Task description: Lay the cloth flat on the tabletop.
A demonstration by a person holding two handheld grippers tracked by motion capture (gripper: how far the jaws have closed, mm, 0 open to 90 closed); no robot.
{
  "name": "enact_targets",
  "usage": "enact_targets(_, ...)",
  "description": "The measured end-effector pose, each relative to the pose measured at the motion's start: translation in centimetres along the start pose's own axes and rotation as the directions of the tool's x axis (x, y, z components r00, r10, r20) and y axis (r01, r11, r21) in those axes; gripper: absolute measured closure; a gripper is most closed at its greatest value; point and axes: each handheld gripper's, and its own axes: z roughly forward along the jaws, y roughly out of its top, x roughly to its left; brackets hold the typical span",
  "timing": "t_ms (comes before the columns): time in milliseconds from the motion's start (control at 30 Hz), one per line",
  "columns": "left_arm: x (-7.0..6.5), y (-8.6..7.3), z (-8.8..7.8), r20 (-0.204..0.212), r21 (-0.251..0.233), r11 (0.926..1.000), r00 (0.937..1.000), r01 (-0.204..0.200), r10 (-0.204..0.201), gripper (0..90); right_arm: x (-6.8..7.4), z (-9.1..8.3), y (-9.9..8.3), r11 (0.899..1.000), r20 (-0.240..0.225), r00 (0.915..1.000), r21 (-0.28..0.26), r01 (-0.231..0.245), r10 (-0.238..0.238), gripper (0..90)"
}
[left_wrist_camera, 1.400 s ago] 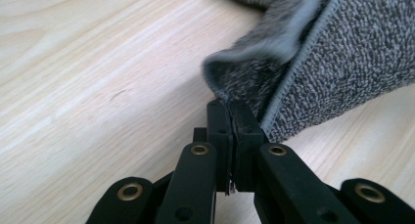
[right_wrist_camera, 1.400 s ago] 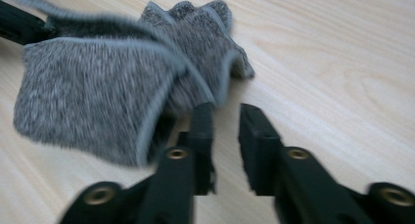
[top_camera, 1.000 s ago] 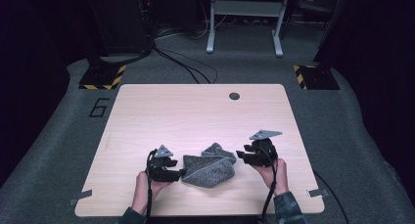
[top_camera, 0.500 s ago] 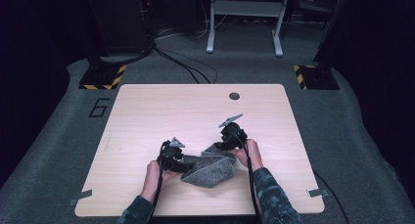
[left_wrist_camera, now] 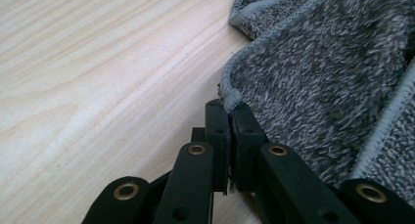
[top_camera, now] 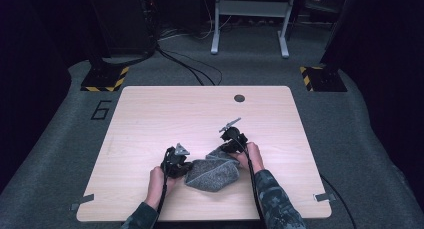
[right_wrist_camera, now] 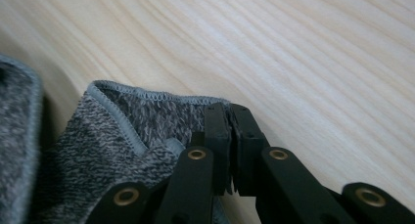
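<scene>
Both tongs — left (left_wrist_camera: 229,117), right (right_wrist_camera: 230,117) — apparently clamped on grey towel (top_camera: 212,174)

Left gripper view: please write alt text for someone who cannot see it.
The left gripper, its two black jaws shut together, pinches the stitched corner of a fluffy grey towel with a paler grey hem. The towel lies crumpled at the right on a light wooden table.

mottled grey towel (top_camera: 212,175), pale wood-grain table (top_camera: 165,114)
</scene>
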Motion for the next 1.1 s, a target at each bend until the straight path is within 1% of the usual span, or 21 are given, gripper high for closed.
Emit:
enact_targets(33,0.0,-0.2,-0.1,-0.015,-0.015,0.9999,0.9999,0.006,-0.007,87.8,-0.2,-0.1,0.0,1.000,0.013,0.9998,0.006,0.017,-0.017,88.3)
enact_targets(133,0.2,-0.7,-0.5,-0.035,-0.036,0.9991,0.9991,0.023,-0.024,87.9,-0.4,-0.5,-0.3,1.000,0.049,0.9987,0.016,-0.010,0.010,88.7)
enact_targets(167,0.4,-0.9,-0.7,-0.048,-0.038,0.9990,0.9985,0.024,-0.026,87.9,-0.9,-0.9,-0.7,1.000,0.060,0.9979,0.011,-0.026,0.025,88.6)
enact_targets(200,0.6,-1.1,-0.9,-0.053,-0.048,0.9983,0.9980,0.033,-0.035,87.9,-0.9,-0.9,-0.7,1.000,0.060,0.9979,0.011,-0.026,0.025,88.6)
enact_targets(267,1.0,-1.6,-1.4,-0.070,-0.058,0.9969,0.9959,0.052,-0.056,87.9,-1.8,-1.8,-1.6,0.998,0.088,0.9946,0.008,-0.056,0.055,88.6)
enact_targets(300,1.2,-1.7,-1.8,-0.081,-0.046,0.9980,0.9956,0.044,-0.048,87.9,-1.9,-2.1,-1.9,0.997,0.090,0.9926,0.008,-0.083,0.082,88.6)
enact_targets(333,1.4,-2.0,-1.9,-0.088,-0.057,0.9967,0.9942,0.058,-0.063,87.9,-1.9,-2.1,-1.9,0.997,0.090,0.9926,0.008,-0.083,0.082,88.6)
enact_targets(400,1.6,-2.3,-2.2,-0.102,-0.061,0.9955,0.9917,0.072,-0.078,87.9,-2.6,-3.2,-3.1,0.994,0.114,0.9877,0.002,-0.108,0.107,88.5)
enact_targets(467,1.9,-2.7,-2.4,-0.134,-0.063,0.9945,0.9868,0.083,-0.091,87.9,-2.8,-3.5,-3.5,0.993,0.121,0.9856,0.003,-0.120,0.118,88.5)
enact_targets(533,2.2,-2.9,-2.6,-0.136,-0.060,0.9944,0.9862,0.087,-0.094,87.8,-3.2,-4.2,-4.5,0.989,0.130,0.9805,0.004,-0.150,0.148,88.4)
enact_targets(600,2.5,-3.0,-2.7,-0.164,-0.054,0.9944,0.9815,0.091,-0.099,87.8,-3.4,-4.8,-5.3,0.985,0.138,0.9756,0.012,-0.174,0.171,88.2)
enact_targets(633,2.6,-3.1,-2.8,-0.165,-0.048,0.9950,0.9818,0.087,-0.094,87.7,-3.6,-5.2,-6.0,0.979,0.133,0.9708,0.010,-0.203,0.200,87.8)
enact_targets(667,2.7,-3.2,-2.8,-0.165,-0.050,0.9938,0.9805,0.099,-0.106,87.7,-3.6,-5.2,-6.0,0.979,0.133,0.9708,0.010,-0.203,0.200,87.8)
enact_targets(733,2.9,-3.3,-2.8,-0.163,-0.050,0.9934,0.9806,0.103,-0.110,85.8,-3.8,-5.7,-7.1,0.970,0.092,0.9669,0.019,-0.241,0.238,82.7)
enact_targets(800,3.0,-3.3,-2.7,-0.160,-0.057,0.9921,0.9798,0.112,-0.120,78.8,-3.8,-5.9,-7.6,0.971,0.073,0.9691,0.020,-0.237,0.235,73.8)
enact_targets(833,3.1,-3.2,-2.6,-0.161,-0.052,0.9890,0.9762,0.138,-0.145,69.3,-3.9,-6.1,-7.7,0.973,0.067,0.9712,0.015,-0.230,0.229,68.0)
enact_targets(900,3.2,-3.2,-2.7,-0.153,-0.049,0.9883,0.9767,0.144,-0.150,60.2,-3.9,-6.5,-7.7,0.973,0.054,0.9715,0.013,-0.232,0.231,65.0)
enact_targets(933,3.2,-3.2,-2.7,-0.155,-0.057,0.9855,0.9738,0.160,-0.167,60.2,-3.8,-7.0,-7.6,0.972,0.050,0.9705,-0.003,-0.236,0.236,62.1)
enact_targets(967,3.3,-3.1,-2.7,-0.153,-0.057,0.9829,0.9713,0.175,-0.182,52.3,-4.1,-7.3,-7.5,0.974,0.045,0.9736,-0.030,-0.223,0.224,55.7)
enact_targets(1067,3.6,-3.1,-2.7,-0.154,-0.051,0.9823,0.9703,0.181,-0.186,41.2,-4.4,-8.1,-6.7,0.974,0.052,0.9771,-0.101,-0.201,0.207,47.6)
enact_targets(1100,3.7,-3.0,-2.5,-0.149,-0.053,0.9794,0.9682,0.195,-0.201,39.2,-4.5,-8.0,-6.4,0.976,0.050,0.9788,-0.107,-0.192,0.198,42.7)
